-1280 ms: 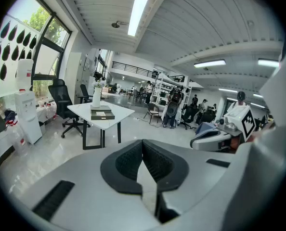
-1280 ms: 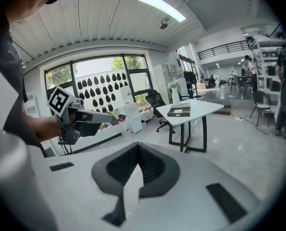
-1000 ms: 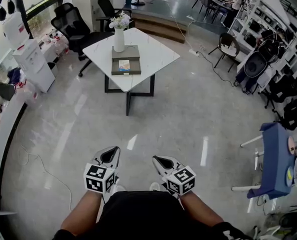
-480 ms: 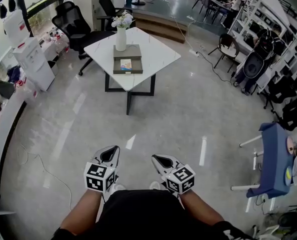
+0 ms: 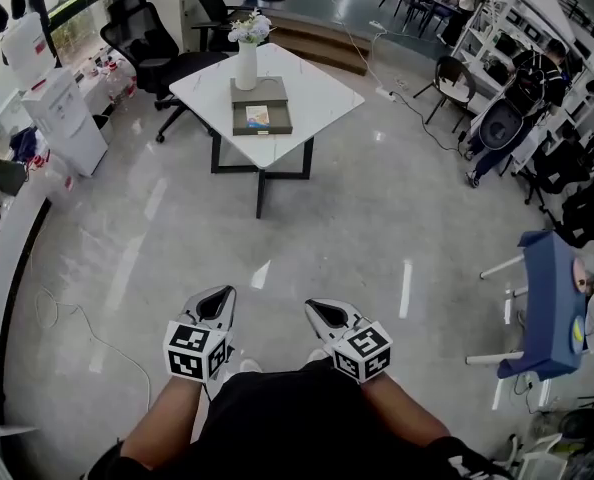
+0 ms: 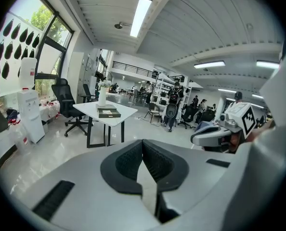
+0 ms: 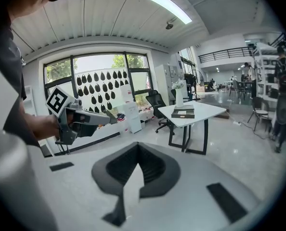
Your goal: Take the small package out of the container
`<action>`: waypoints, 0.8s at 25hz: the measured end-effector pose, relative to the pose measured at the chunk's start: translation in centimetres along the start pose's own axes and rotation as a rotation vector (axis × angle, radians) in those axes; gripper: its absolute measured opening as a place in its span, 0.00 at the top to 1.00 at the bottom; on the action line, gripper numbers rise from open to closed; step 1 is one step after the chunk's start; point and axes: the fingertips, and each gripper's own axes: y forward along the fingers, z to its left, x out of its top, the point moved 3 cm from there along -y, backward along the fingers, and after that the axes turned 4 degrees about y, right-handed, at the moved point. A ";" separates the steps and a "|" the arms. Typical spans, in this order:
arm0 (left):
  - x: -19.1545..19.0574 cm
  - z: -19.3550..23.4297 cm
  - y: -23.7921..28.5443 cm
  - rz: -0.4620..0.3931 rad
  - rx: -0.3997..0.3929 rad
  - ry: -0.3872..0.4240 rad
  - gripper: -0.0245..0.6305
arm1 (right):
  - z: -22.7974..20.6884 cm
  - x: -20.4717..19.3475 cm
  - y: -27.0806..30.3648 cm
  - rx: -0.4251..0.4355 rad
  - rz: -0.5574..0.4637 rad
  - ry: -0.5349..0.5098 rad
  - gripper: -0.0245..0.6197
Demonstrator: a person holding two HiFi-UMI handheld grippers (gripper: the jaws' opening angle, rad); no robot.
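Across the shiny floor stands a white table [image 5: 317, 93] [image 6: 115, 120] [image 7: 201, 112]. On it lies a dark flat container [image 5: 260, 108] [image 6: 108, 112] [image 7: 183, 113] with the small light package [image 5: 258, 117] in it, next to a white vase of flowers [image 5: 247, 63]. My left gripper [image 5: 220, 296] [image 6: 143, 141] and right gripper [image 5: 314, 309] [image 7: 138, 145] are held side by side close to my body, far from the table. Both are shut with nothing in them. Each one shows in the other's gripper view.
Black office chairs [image 5: 147, 43] stand behind the table and a water dispenser [image 5: 65, 118] at the left wall. A blue stand [image 5: 552, 308] is at the right. Shelves, desks, chairs and people fill the far right side. Open floor lies between me and the table.
The room has shifted in the head view as I walk across the floor towards the table. Both grippers keep the same pose in front of me, still shut.
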 end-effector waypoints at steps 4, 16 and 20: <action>-0.7 1.3 -0.8 0.006 -0.001 -0.005 0.96 | 0.1 -0.4 0.3 -0.036 -0.001 0.041 0.96; -1.4 2.0 1.3 0.024 -0.010 -0.031 0.96 | -2.0 -0.1 2.0 -0.043 -0.010 0.092 0.96; -0.1 3.2 3.4 0.036 0.001 -0.020 0.96 | -4.3 1.5 3.9 -0.035 -0.028 0.108 0.96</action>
